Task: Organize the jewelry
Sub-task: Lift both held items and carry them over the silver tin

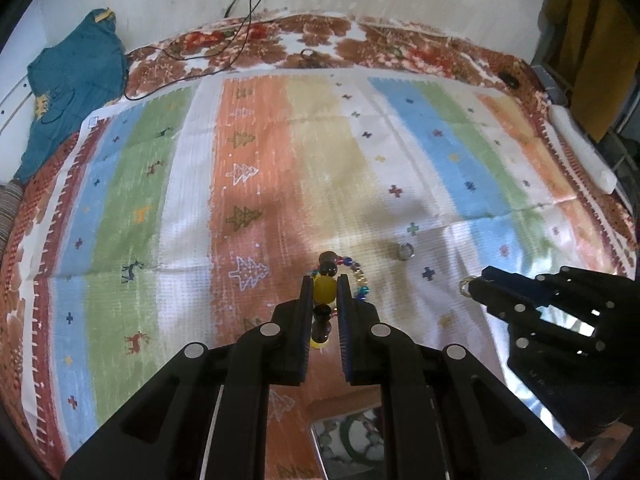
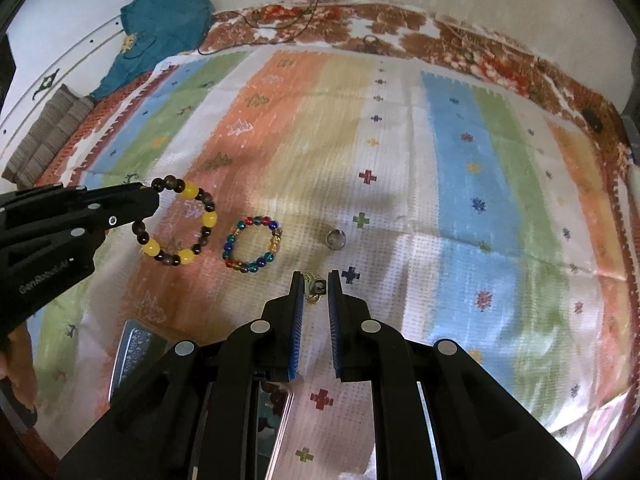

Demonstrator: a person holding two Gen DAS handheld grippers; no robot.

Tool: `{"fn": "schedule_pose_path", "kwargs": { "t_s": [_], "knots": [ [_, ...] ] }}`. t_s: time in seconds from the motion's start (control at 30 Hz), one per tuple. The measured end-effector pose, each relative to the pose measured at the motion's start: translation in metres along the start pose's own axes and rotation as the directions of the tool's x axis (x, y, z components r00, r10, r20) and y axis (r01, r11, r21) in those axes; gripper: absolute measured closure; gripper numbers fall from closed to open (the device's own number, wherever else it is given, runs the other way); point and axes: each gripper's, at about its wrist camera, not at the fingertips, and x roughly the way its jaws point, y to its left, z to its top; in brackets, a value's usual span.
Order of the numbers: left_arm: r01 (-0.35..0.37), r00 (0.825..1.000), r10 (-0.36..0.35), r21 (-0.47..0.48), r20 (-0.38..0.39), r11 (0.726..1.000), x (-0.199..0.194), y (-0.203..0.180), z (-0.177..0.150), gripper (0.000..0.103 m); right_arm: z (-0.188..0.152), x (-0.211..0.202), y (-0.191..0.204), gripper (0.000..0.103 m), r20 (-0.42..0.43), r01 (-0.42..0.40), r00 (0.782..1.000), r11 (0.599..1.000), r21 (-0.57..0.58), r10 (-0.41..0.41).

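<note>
My left gripper (image 1: 325,290) is shut on a bracelet of yellow and dark brown beads (image 1: 324,290); the right wrist view shows it (image 2: 178,220) hanging from the left gripper (image 2: 154,200) just above the striped cloth. A smaller multicoloured bead bracelet (image 2: 252,246) lies on the cloth beside it, partly hidden behind the left fingers in the left view (image 1: 358,276). A silver ring (image 2: 336,239) (image 1: 404,251) lies further right. My right gripper (image 2: 315,286) (image 1: 472,284) is shut on a small gold ring (image 2: 314,290) (image 1: 464,285).
A striped cloth (image 2: 460,160) with small patterns covers a floral bedspread (image 1: 320,36). A teal garment (image 1: 76,80) lies at the far left corner. A black cable (image 1: 240,20) trails along the back. A shiny tray edge (image 2: 136,352) shows at the near left.
</note>
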Motion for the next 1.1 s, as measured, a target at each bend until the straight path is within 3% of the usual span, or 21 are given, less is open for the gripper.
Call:
{"fn": "schedule_pose_path", "kwargs": {
  "t_s": [0.47,1.1],
  "knots": [
    [0.064,0.996,-0.064,0.004,0.069,0.998,-0.057,-0.019,-0.014,0.092,-0.011,-0.034,0.011,0.090,0.065,-0.037,0.997,0.999,-0.022,0.038],
    [0.102,0.988,-0.108,0.055,0.115,0.993,-0.095,-0.033,-0.038,0.092,-0.029,-0.060,0.022,0.090,0.080,-0.104,0.991,0.993,-0.060,0.108]
  ]
}}
